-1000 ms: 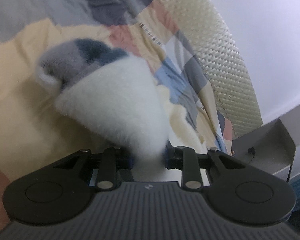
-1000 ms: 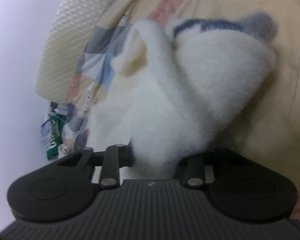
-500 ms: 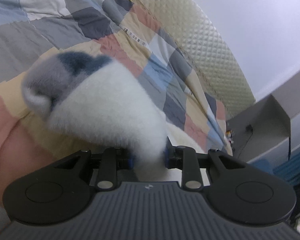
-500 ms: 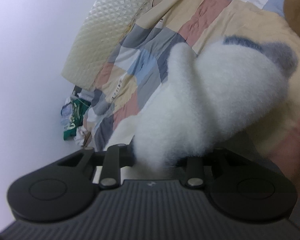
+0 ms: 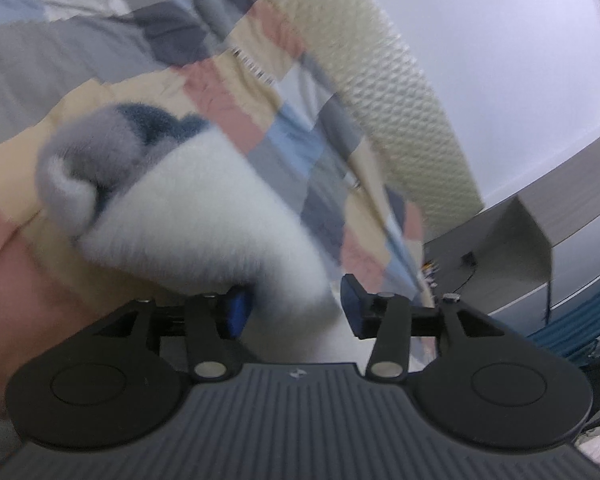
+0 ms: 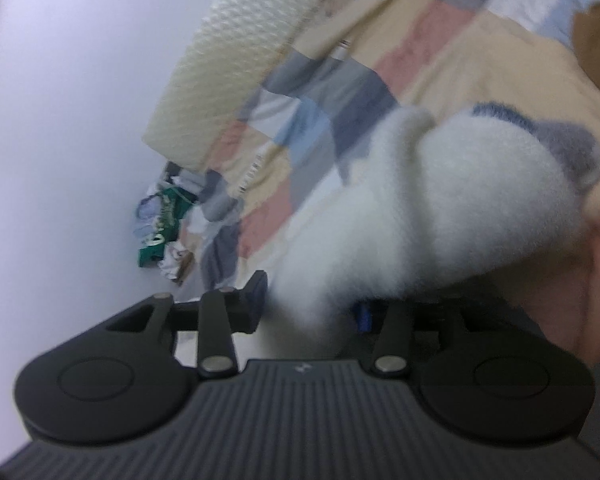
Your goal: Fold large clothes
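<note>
I see the fleece garment (image 5: 188, 216) bridging both half-opened grippers, left gripper (image 5: 294, 308) and right gripper (image 6: 312, 300), jaws just released, cloth loose between them.

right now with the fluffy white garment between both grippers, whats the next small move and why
Probably draw both grippers back off the fluffy white garment. The left gripper and right gripper have just been opening, and a gap shows beside the fabric in each, so the fold over the patchwork quilt looks released.
</note>
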`<state>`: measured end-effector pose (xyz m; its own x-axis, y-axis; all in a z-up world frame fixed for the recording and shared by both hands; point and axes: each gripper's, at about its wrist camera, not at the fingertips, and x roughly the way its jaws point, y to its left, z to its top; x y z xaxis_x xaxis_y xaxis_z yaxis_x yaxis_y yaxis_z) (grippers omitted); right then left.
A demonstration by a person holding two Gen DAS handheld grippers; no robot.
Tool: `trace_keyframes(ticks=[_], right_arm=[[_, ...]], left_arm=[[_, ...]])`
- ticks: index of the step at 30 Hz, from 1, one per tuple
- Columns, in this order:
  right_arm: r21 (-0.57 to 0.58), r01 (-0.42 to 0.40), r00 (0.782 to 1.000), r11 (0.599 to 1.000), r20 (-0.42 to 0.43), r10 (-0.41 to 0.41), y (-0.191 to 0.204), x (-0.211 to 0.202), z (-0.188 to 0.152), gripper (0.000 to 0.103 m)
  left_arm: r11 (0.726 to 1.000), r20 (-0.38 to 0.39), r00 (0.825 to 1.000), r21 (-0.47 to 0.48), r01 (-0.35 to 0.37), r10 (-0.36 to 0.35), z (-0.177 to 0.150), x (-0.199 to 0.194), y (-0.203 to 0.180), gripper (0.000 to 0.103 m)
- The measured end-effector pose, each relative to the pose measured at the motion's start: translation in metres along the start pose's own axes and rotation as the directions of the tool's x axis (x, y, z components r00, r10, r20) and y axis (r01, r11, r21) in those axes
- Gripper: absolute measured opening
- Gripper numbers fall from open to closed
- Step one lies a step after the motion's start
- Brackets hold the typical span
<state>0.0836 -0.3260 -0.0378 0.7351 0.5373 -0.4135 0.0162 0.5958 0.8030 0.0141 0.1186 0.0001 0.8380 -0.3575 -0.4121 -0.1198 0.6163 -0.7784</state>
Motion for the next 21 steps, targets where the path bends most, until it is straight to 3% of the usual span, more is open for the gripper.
trace_keyframes(ticks=[8, 15, 21], right_arm=[[-0.048, -0.015, 1.000, 0.999, 0.007, 0.015, 0.008, 0.040, 0.043, 0.050], [-0.048, -0.003, 0.999, 0.999, -0.032, 0.002, 0.005, 0.101, 0.075, 0.052], [0.008, 0.008, 0.996, 1.000, -0.085, -0.008, -0.023, 0.160, 0.094, 0.052]], left_arm=[[0.999, 0.040, 0.999, 0.032, 0.028, -0.029, 0.034, 0.055, -0.012, 0.054], [0.997, 0.032, 0.998, 0.052, -0.053, 0.051, 0.068, 0.131, 0.001, 0.054], [0.994, 0.005, 0.997, 0.072, -0.080, 0.080, 0.084, 0.190, 0.028, 0.054]])
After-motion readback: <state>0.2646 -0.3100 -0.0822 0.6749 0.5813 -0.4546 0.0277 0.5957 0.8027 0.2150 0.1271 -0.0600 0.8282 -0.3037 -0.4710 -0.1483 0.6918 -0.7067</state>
